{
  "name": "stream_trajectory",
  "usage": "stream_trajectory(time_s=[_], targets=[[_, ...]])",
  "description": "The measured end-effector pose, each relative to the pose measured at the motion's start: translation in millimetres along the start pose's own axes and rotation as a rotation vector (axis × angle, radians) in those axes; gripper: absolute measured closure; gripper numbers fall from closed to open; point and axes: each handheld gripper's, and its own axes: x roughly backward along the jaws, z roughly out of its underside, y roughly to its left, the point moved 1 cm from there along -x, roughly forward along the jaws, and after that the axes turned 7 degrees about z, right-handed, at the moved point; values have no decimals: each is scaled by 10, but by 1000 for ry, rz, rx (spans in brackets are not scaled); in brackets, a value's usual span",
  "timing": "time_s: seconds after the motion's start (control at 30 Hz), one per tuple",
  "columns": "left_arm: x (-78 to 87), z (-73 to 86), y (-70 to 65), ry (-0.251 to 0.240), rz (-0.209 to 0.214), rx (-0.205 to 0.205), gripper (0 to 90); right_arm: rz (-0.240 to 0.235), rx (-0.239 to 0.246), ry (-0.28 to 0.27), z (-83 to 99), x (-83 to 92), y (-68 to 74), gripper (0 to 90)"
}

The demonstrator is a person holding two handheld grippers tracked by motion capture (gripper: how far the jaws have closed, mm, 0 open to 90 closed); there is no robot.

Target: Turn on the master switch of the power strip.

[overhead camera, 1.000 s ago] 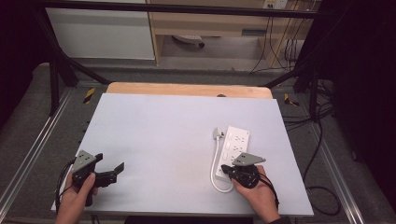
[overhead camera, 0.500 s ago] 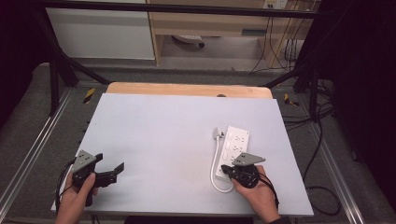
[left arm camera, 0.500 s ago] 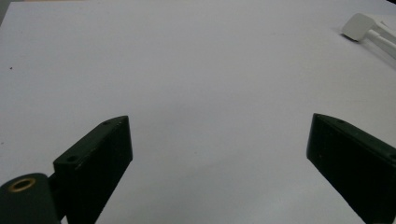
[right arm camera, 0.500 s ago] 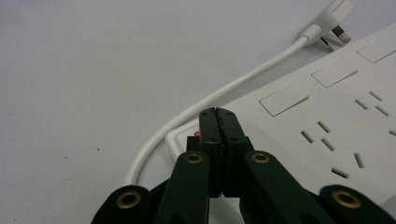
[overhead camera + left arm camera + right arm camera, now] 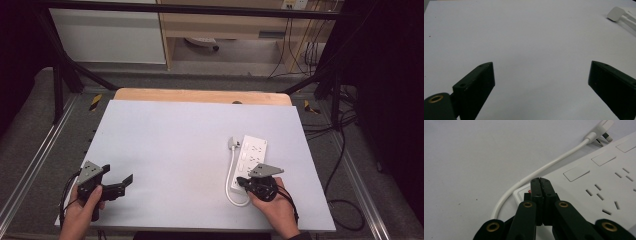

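Note:
A white power strip lies on the right half of the pale table, its white cable looping round to a plug beside it. My right gripper is at the strip's near end, jaws shut together with nothing between them. In the right gripper view the closed tips rest at the corner of the strip, over a small red switch; the cable curves past to the plug. My left gripper sits at the table's near left, open and empty.
The table has a wooden strip along its far edge. Metal frame rails run along both sides. Cables hang off the right. A cabinet and shelf stand beyond the table.

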Motion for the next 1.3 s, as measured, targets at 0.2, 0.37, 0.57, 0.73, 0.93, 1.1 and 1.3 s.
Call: stream_trajectory(time_s=[0.2, 0.37, 0.57, 0.73, 0.93, 1.1, 1.3], targets=[[-1, 0, -1, 0, 1, 1, 69, 2, 2, 1, 0, -1, 2, 900], [-1, 1, 0, 0, 0, 2, 69, 7, 8, 5, -2, -1, 4, 900], [-2, 2, -1, 1, 0, 2, 69, 7, 7, 5, -3, -4, 7, 900], [-2, 2, -1, 2, -1, 2, 69, 6, 4, 8, -3, -5, 4, 900], [-3, 2, -1, 2, 0, 1, 69, 6, 5, 11, -4, -3, 6, 900], [-4, 3, -2, 2, 1, 2, 69, 9, 9, 11, -5, -5, 9, 900], [-4, 3, -2, 3, 0, 2, 69, 13, 11, 12, -6, -8, 13, 900]])
